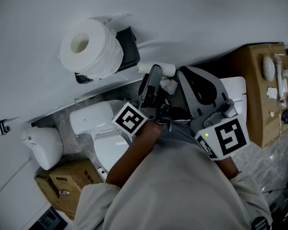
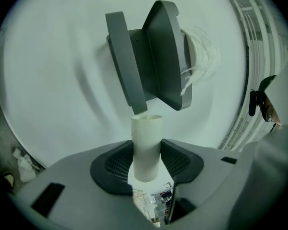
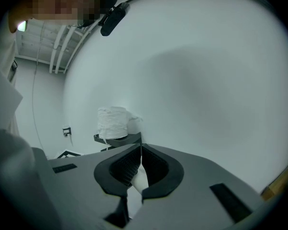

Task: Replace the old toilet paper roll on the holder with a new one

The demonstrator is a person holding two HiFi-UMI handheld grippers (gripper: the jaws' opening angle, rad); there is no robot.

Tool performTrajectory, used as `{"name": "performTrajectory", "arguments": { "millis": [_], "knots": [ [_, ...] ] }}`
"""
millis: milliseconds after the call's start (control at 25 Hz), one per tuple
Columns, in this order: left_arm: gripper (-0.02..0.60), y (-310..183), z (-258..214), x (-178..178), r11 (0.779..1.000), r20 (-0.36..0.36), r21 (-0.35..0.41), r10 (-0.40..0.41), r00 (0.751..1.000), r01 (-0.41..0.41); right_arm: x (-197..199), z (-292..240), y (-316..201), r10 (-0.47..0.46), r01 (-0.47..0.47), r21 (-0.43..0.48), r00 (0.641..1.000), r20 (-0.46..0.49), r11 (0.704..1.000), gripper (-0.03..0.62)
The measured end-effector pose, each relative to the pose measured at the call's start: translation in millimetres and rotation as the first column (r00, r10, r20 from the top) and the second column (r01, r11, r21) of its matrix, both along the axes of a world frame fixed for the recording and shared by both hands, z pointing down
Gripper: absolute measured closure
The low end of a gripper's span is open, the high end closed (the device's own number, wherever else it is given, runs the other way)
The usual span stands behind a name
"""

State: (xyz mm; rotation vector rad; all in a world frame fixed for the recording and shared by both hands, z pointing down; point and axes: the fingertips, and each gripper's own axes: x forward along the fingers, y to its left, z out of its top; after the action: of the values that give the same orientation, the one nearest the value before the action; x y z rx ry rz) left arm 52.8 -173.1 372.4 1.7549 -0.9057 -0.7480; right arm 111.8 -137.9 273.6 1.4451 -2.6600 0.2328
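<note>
In the head view, a full white toilet paper roll (image 1: 89, 47) is seen on a dark grey wall-mounted holder (image 1: 128, 49) at the far left, against a plain white wall (image 1: 206, 18). To the right of the holder, a pale bare cardboard tube (image 1: 158, 69) is gripped crosswise at the tip of the left gripper (image 1: 153, 75). The right gripper (image 1: 182, 75) is held just beside it on the right, and a crumpled white scrap (image 1: 169, 85) is seen between the two. A white toilet (image 1: 98, 128) is seen below, a brown cardboard box (image 1: 261, 95) at the right and another box (image 1: 62, 183) at the near left.

In the left gripper view, the cardboard tube (image 2: 146, 133) is clamped between the ribbed dark pads (image 2: 116, 163) of the left gripper (image 2: 146, 147), which are held apart only by the tube's width. The holder (image 2: 156, 61) is seen beyond, with the white roll (image 2: 201, 61) behind its plates.

In the right gripper view, the jaws of the right gripper (image 3: 140, 150) are closed together at the tip. Something white (image 3: 139, 178) is visible in the gap lower down; whether it is pinched cannot be told. The roll (image 3: 113, 122) is seen on the holder (image 3: 117, 139) at the far left.
</note>
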Motion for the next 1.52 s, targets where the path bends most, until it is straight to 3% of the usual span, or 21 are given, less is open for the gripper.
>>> {"name": "performTrajectory", "arguments": {
  "millis": [160, 640, 920, 1280, 1520],
  "knots": [
    [0.391, 12, 9, -16, 1.0, 0.122, -0.02, -0.004, 0.992, 0.007, -17, 2, 2, -0.035, 0.035, -0.008, 0.999, -0.006, 0.999, 0.576],
    [0.394, 36, -9, -66, 0.994, 0.205, 0.051, -0.103, 0.973, 0.095, -70, 9, 16, -0.148, 0.148, -0.01, 0.988, -0.049, 0.989, 0.576],
    [0.394, 52, -19, -108, 0.982, 0.291, 0.097, -0.184, 0.939, 0.163, -114, 9, 29, -0.235, 0.236, -0.006, 0.969, -0.075, 0.972, 0.576],
    [0.394, 71, -39, -153, 0.962, 0.415, 0.168, -0.265, 0.87, 0.213, -164, 6, 47, -0.328, 0.33, 0.009, 0.94, -0.095, 0.944, 0.577],
    [0.397, 84, -49, -184, 0.949, 0.445, 0.193, -0.31, 0.84, 0.248, -195, 0, 58, -0.376, 0.38, 0.021, 0.922, -0.095, 0.925, 0.577]
  ]
}}
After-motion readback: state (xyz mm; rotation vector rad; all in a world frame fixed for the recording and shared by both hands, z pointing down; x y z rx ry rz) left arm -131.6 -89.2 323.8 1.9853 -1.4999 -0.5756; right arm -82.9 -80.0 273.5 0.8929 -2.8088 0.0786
